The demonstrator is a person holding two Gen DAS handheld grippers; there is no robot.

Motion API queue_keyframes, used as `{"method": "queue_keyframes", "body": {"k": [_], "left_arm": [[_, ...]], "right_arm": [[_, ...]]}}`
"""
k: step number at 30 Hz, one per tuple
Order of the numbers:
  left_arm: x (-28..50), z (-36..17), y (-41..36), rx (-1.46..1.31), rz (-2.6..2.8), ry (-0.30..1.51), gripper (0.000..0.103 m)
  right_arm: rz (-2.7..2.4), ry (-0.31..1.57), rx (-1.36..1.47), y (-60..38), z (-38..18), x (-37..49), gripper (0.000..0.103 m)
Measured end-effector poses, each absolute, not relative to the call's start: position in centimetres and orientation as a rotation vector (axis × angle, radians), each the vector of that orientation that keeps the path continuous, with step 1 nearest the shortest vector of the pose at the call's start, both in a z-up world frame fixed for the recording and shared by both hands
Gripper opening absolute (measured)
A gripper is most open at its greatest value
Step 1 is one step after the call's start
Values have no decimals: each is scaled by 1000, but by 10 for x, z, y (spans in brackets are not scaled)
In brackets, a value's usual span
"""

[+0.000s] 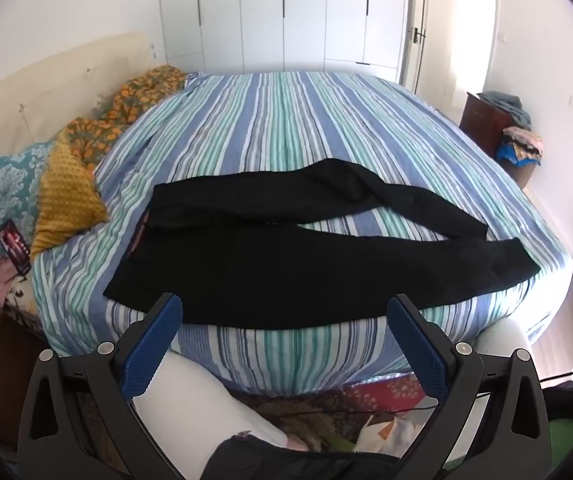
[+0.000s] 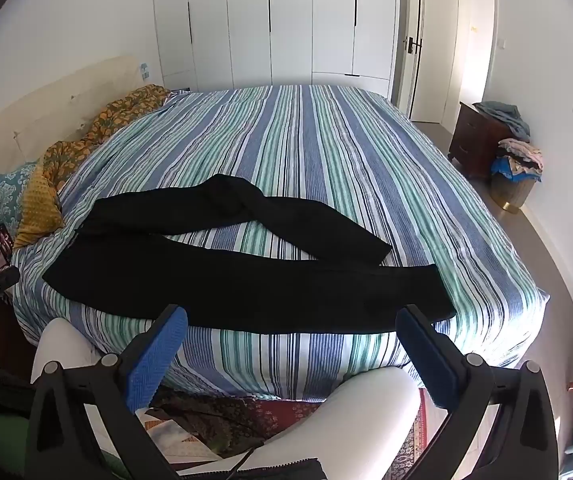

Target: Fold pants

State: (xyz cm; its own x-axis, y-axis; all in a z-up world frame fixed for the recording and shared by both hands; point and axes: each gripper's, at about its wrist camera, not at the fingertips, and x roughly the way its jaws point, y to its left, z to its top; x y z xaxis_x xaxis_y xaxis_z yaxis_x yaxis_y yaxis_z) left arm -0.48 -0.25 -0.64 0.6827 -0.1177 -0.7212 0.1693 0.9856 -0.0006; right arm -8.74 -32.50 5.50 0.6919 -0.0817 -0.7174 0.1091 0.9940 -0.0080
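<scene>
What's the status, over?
Left gripper open, right gripper open, both empty. Pants flat on bed, legs apart, unfolded. Nothing in the way.

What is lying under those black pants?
The black pants lie spread on a striped bedspread, which shows in the gap between the legs. Whatever is directly beneath the fabric is covered.

Both wrist cameras are looking forward and downward from beside the near edge of the bed (image 1: 286,120), standing back from it. The left view is sitting further toward the headboard (image 1: 46,80), the right toward the foot. Both are sharing the bed, the black pants (image 2: 246,280) and the wardrobe (image 2: 286,20).
</scene>
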Motion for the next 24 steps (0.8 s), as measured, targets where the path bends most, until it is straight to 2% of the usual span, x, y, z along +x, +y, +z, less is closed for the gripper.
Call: {"method": "queue_keyframes", "body": {"k": [24], "left_arm": [[-3,-11,-4,61,-158,810,102]], "right_arm": [[-94,811,28,-318,54,-83,103]]}}
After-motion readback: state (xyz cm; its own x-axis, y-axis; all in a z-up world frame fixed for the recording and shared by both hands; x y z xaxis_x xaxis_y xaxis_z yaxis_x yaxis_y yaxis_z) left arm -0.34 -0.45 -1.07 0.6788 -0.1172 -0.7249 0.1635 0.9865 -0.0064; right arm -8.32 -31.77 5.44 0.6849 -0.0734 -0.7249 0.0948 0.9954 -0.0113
